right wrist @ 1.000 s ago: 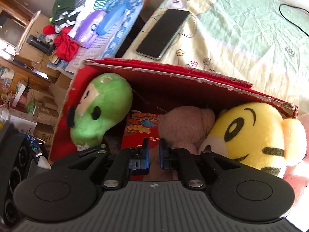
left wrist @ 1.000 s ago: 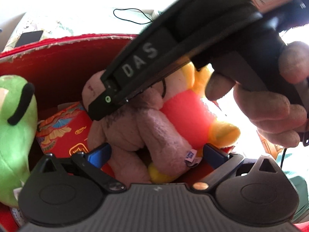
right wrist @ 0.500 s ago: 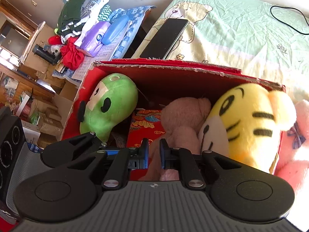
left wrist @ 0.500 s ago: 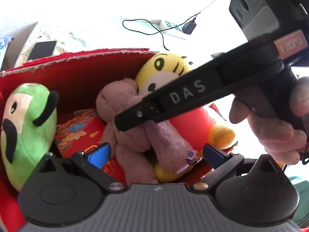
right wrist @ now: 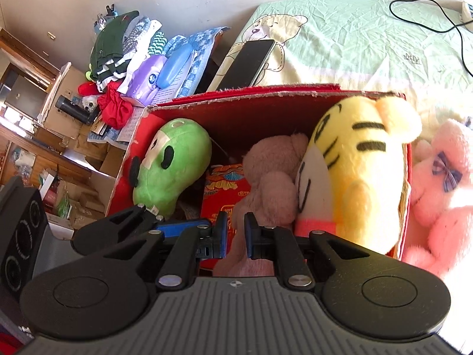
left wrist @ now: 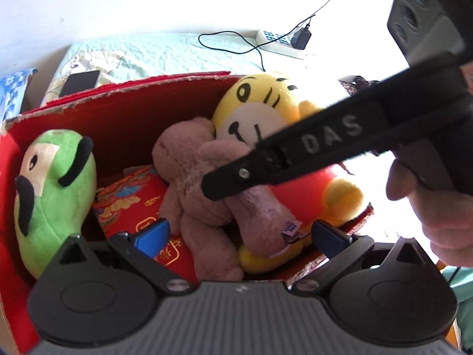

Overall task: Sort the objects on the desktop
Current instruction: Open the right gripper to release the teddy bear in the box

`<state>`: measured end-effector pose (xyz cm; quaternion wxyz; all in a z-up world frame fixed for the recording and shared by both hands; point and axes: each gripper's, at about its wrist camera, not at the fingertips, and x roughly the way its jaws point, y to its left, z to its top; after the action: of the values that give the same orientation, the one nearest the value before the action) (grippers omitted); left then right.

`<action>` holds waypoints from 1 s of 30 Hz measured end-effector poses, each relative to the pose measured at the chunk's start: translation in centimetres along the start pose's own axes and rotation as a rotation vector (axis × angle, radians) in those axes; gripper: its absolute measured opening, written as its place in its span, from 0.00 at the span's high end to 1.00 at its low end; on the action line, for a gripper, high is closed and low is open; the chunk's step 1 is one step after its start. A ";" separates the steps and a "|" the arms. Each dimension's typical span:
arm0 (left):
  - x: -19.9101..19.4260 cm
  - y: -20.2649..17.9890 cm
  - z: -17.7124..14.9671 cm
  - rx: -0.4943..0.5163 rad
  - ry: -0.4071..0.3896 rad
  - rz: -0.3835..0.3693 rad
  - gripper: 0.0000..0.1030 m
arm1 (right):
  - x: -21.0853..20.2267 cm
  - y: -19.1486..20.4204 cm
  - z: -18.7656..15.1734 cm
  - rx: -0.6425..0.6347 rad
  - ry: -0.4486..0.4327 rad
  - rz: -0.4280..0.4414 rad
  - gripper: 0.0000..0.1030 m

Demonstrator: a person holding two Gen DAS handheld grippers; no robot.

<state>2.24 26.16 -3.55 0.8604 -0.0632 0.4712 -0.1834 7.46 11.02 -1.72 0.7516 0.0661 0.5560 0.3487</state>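
Note:
A red cardboard box (left wrist: 118, 97) (right wrist: 266, 96) holds a green plush (left wrist: 56, 189) (right wrist: 171, 162), a brownish-pink teddy bear (left wrist: 189, 153) (right wrist: 275, 162), a yellow tiger plush (left wrist: 260, 103) (right wrist: 363, 177) and a red patterned packet (left wrist: 133, 204) (right wrist: 227, 189). My left gripper (left wrist: 239, 233) hangs open over the box's near side, the bear's legs between its blue pads without touching them. My right gripper (right wrist: 236, 233) (left wrist: 212, 183) is above the bear, held by a hand (left wrist: 428, 207). Its jaws stand nearly together with a narrow gap, and I see nothing clamped.
A pink plush (right wrist: 437, 183) lies outside the box on the right. Behind the box, a black phone (right wrist: 248, 65) (left wrist: 79, 81) and a power strip with cable (left wrist: 278, 41) lie on the green sheet (right wrist: 354, 35). Folded clothes (right wrist: 124, 44) and boxes fill the far left.
Both grippers have risen and drawn back from the box, so more of it shows. The right gripper's tip has slid from the bear's head towards its arm. The jaw openings are unchanged.

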 end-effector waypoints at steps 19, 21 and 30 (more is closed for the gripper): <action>0.3 -1.0 -0.1 0.013 -0.007 0.105 0.02 | -2.2 0.1 -3.1 0.010 -0.101 -0.060 0.88; 0.1 -1.1 -0.1 0.011 -0.005 0.112 0.02 | -2.4 -0.1 -3.4 0.020 -0.118 -0.064 0.86; -0.1 -1.0 -0.1 0.000 0.009 0.143 0.02 | -3.4 -0.2 -5.0 0.043 -0.218 -0.065 0.84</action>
<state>1.87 25.28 -3.19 0.8692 -0.0284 0.4784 -0.1216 2.63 7.43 -0.99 0.8169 0.1017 0.4803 0.3028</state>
